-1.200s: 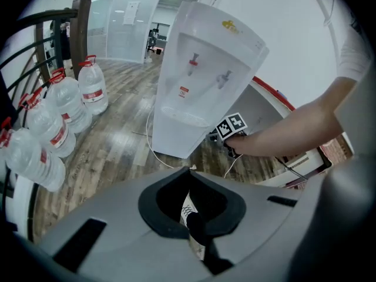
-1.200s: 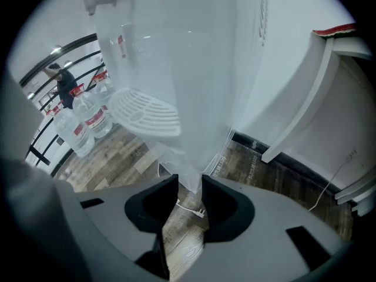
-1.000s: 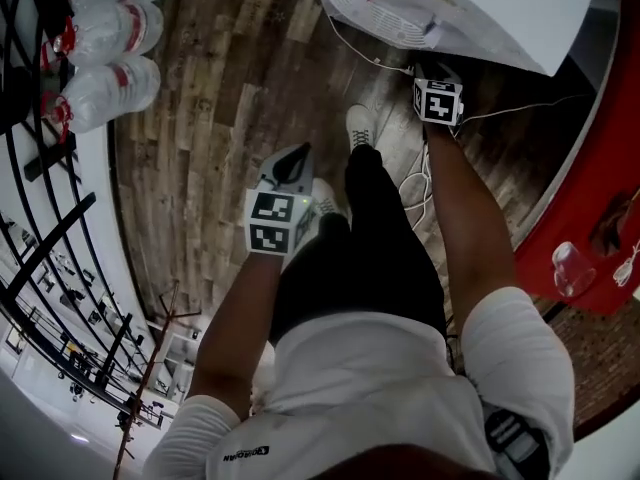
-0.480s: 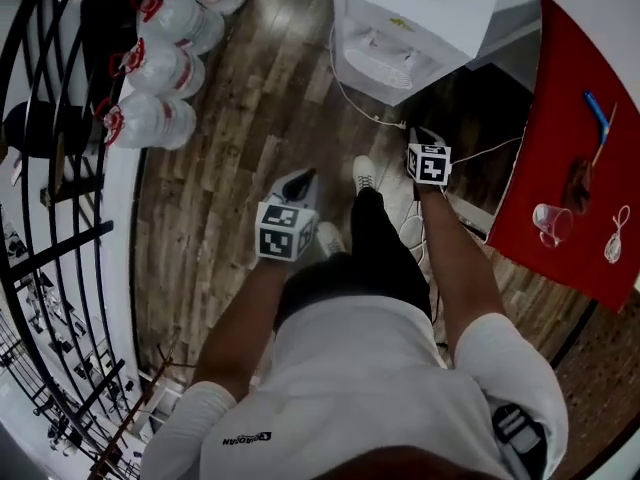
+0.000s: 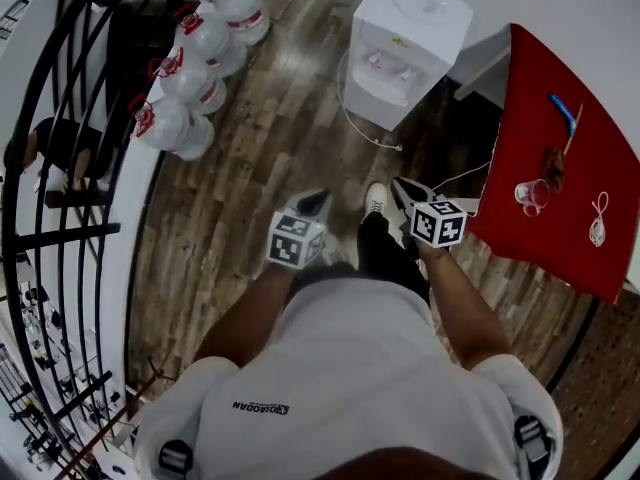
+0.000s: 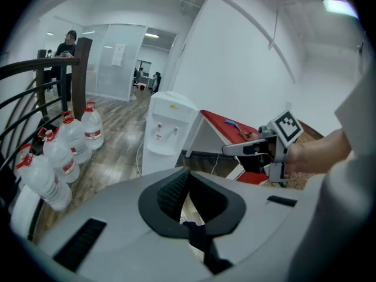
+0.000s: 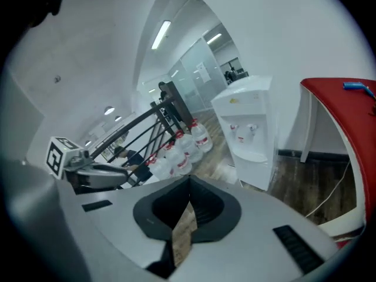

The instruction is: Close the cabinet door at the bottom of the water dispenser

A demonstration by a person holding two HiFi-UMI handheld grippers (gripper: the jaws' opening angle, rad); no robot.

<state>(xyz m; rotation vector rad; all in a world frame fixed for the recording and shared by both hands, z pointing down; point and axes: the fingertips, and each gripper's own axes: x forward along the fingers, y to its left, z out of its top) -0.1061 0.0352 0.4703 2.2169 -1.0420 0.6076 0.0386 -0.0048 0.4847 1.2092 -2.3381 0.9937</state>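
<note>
Head view: my left tongs [image 5: 312, 203] and right tongs [image 5: 405, 190] pinched shut, empty. Water dispenser [image 5: 410, 43] well ahead of them; cabinet door [image 5: 372, 100] looks flush. Risk: if unlatched, it could swing open.

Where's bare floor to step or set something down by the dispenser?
Bare wood-plank floor between the white water dispenser and the clear red-capped water jugs. Crowded: a white cable trails beside the dispenser's base, and the red table holds a clear cup and cord.
</note>
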